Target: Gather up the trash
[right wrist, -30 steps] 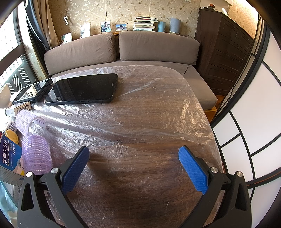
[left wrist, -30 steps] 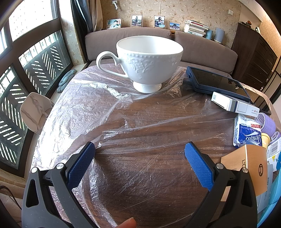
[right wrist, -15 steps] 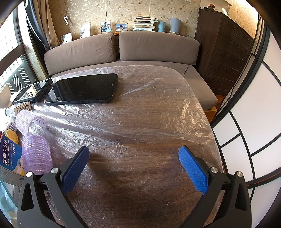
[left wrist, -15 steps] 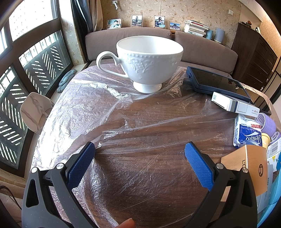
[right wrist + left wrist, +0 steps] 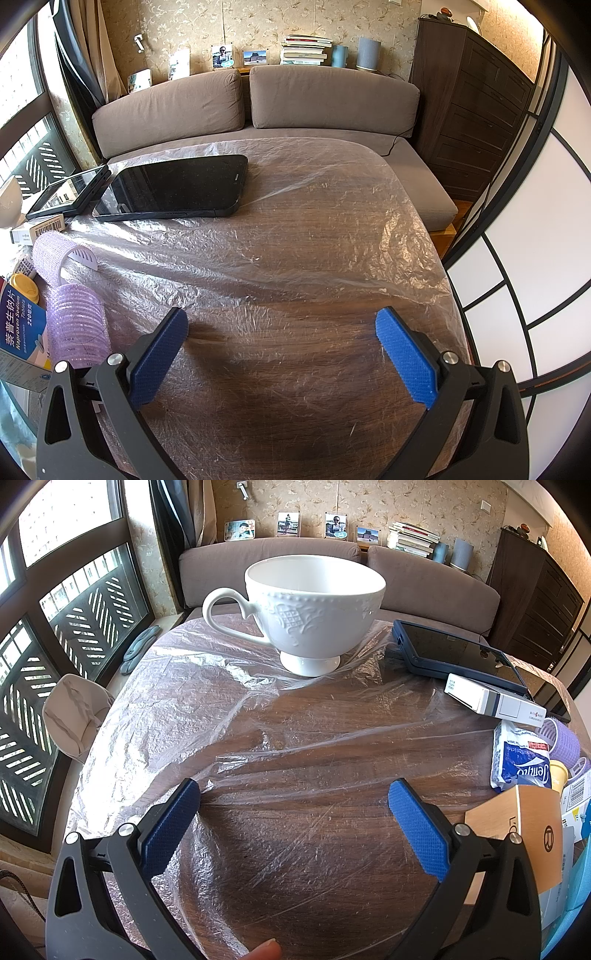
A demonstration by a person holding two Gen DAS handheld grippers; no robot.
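White embossed cup [image 5: 314, 609]; dark wood-grain counter [image 5: 314, 867] under clear crinkled film [image 5: 155, 716]; lilac hair rollers [image 5: 79, 325]; black tablet [image 5: 177, 190]; blue-and-white tissue pack [image 5: 521, 757]; floral beige wallpaper [image 5: 184, 26]; taupe sofa [image 5: 258, 103].

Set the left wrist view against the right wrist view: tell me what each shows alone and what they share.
Left only: the white cup, tissue pack and tan box.
Right only: the larger black tablet and blue medicine box.
Shared: the plastic-covered table, the smaller tablet, purple rollers, the sofa, and open jaws holding nothing.
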